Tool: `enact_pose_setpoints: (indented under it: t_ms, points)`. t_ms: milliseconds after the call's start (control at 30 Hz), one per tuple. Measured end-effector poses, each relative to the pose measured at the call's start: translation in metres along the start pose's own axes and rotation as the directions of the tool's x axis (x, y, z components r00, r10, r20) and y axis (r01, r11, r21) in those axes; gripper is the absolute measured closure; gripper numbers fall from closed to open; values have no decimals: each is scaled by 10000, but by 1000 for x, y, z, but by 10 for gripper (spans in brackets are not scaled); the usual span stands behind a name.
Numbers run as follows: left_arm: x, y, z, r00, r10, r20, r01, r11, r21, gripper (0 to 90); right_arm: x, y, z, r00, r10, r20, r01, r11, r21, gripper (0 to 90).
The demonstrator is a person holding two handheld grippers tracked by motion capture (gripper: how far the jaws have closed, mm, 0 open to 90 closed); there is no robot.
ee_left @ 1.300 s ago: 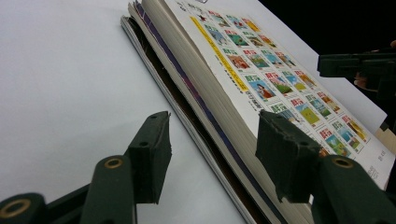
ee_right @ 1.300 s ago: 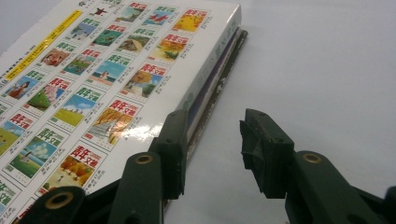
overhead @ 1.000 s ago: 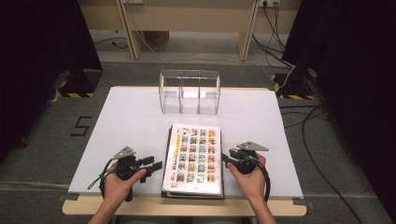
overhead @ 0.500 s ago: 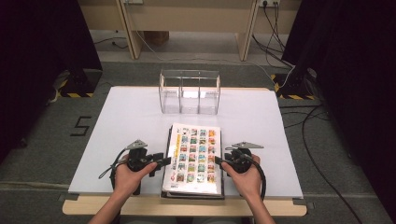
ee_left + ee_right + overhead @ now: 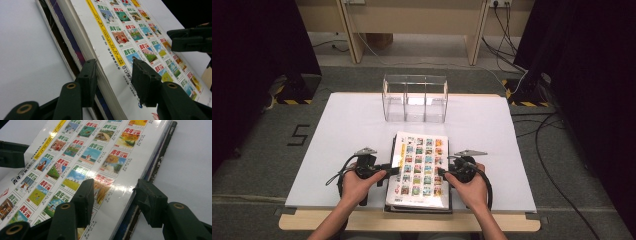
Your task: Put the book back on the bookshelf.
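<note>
A thick white book [image 5: 421, 167] with a grid of small colour pictures on its cover lies on top of a dark-covered book [image 5: 65, 42] near the table's front edge. My left gripper [image 5: 391, 168] is at the book's left edge. Its jaws have just been closing and straddle the page edge [image 5: 100, 72], one over the cover, one beside the pages, with no firm press visible. My right gripper [image 5: 441, 173] is at the right edge. Its jaws have just been opening and stand wide across that edge [image 5: 125, 202], one above the cover, one outside over the table.
A clear acrylic organiser [image 5: 414, 97] with three compartments stands at the back of the white table [image 5: 342, 130]. Cables and dark curtains lie beyond the table on the floor. A wooden strip [image 5: 312, 220] runs along the table's front edge.
My left gripper has moved right, from beside the book to its left edge, and its jaws have narrowed around that edge. The right hand has stayed in place.
</note>
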State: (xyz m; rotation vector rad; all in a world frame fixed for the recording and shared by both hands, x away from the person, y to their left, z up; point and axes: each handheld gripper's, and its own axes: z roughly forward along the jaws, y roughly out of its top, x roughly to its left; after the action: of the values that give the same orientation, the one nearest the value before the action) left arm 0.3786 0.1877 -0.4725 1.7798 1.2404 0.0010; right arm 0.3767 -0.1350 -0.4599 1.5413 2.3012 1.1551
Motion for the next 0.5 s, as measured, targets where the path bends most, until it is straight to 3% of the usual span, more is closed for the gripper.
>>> enact_pose_setpoints:
  t_ms: [200,367,500]
  points:
    - [-3,2,2,9999,-154,-46,154,9999,-12,543,-2,1,0,10000,88,-30,-88,9999,73,482]
    - [-14,7,9,9985,395,-381,-393,9992,78,526,-7,3,0,9995,284,103,-284,9996,61,468]
    - [-19,9,15,9980,536,-335,-531,9984,169,520,-16,3,-3,9986,510,167,-510,9987,26,463]
